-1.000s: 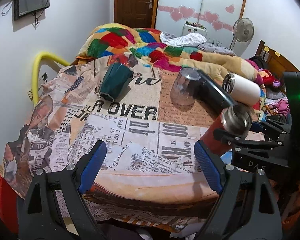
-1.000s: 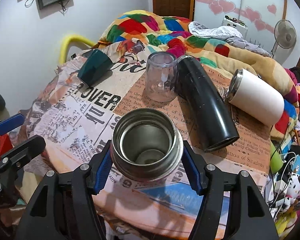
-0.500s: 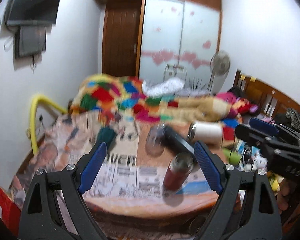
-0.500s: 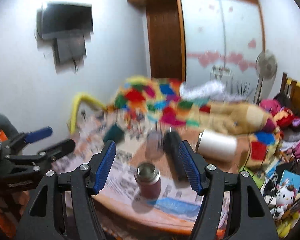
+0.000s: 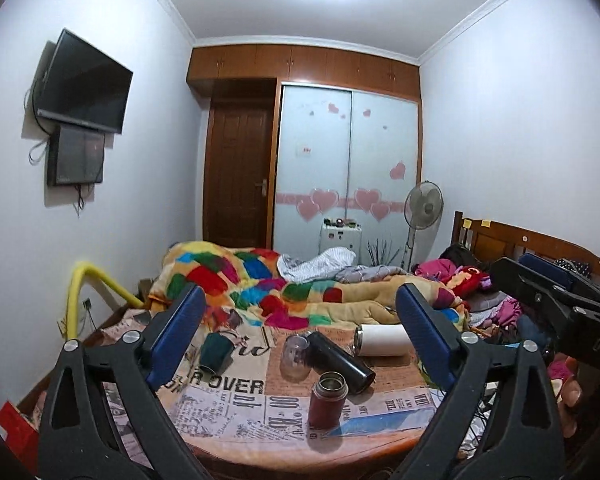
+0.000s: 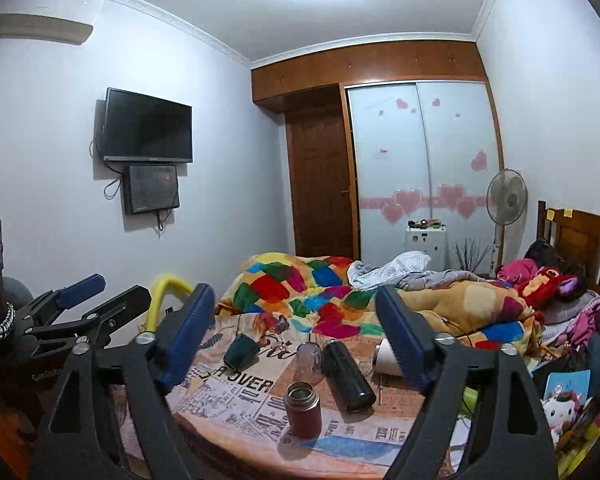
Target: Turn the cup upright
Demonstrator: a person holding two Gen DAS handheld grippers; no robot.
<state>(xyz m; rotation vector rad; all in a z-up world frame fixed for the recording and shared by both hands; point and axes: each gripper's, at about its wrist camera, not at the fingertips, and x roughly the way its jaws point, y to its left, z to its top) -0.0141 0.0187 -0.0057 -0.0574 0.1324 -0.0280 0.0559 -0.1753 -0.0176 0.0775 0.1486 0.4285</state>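
so the red steel thermos cup (image 5: 327, 400) is standing upright with its open steel mouth facing up, sitting near the front edge of the newspaper-print cloth (image 5: 220, 396) that's covering the table. Taking that cup as the anchor: the black flask (image 5: 340, 360) is lying on its side just behind it and a bit right, the clear glass cup (image 5: 294, 356) is sitting mouth-down behind it and touching the flask, the white tumbler (image 5: 382, 346) is lying on its side further back right, and the dark green cup (image 5: 216, 352) is tipped over well off to the back left. The left gripper (image 5: 298, 340) is hanging well back from the cup with its blue-padded jaws spread wide and nothing between them. The right gripper (image 6: 296, 340) is doing the same, jaws wide apart and gripping nothing, cup showing low between them. A colourful patchwork quilt (image 6: 300, 288) is lying bunched on the bed behind the cup
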